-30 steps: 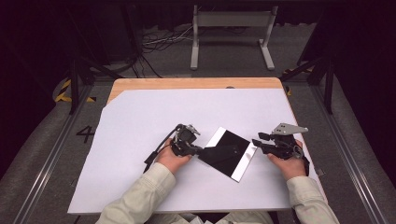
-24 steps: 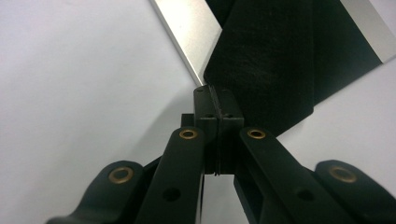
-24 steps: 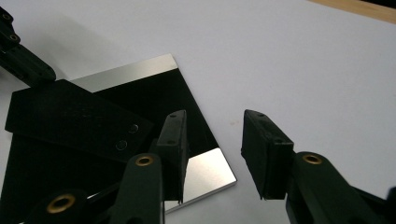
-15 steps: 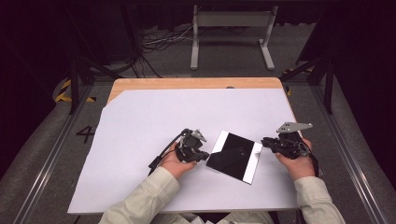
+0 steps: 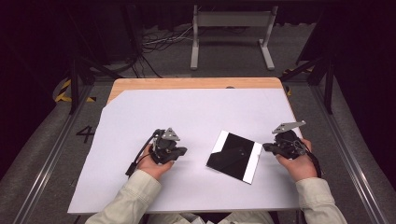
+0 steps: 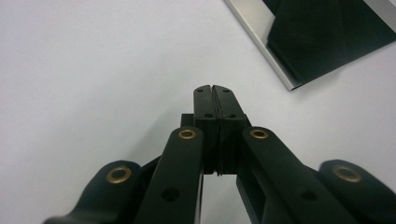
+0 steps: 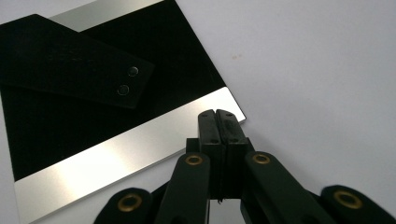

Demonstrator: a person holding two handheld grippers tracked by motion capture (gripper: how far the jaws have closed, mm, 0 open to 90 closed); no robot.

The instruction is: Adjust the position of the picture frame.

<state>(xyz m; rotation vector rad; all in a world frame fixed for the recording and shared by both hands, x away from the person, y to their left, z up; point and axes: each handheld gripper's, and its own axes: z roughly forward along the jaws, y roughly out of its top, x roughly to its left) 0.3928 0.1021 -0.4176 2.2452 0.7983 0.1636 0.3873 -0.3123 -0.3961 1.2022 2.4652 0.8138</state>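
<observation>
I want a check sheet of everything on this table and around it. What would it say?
Surface: white sheet over a wooden tabletop, flat.
Job's things: black square folder with silver edge strips, lying flat between the grippers; a black flap with two snaps lies across it.
Clutter: nothing seen.
Grippers: left gripper shut, holding nothing, apart from the folder. Right gripper has just been closing and is shut, nothing between its jaws, tips near the folder's silver edge.
Cables: black cable trails from the left gripper; loose cables on the floor.
Surroundings: grey metal stand, dark floor.
</observation>
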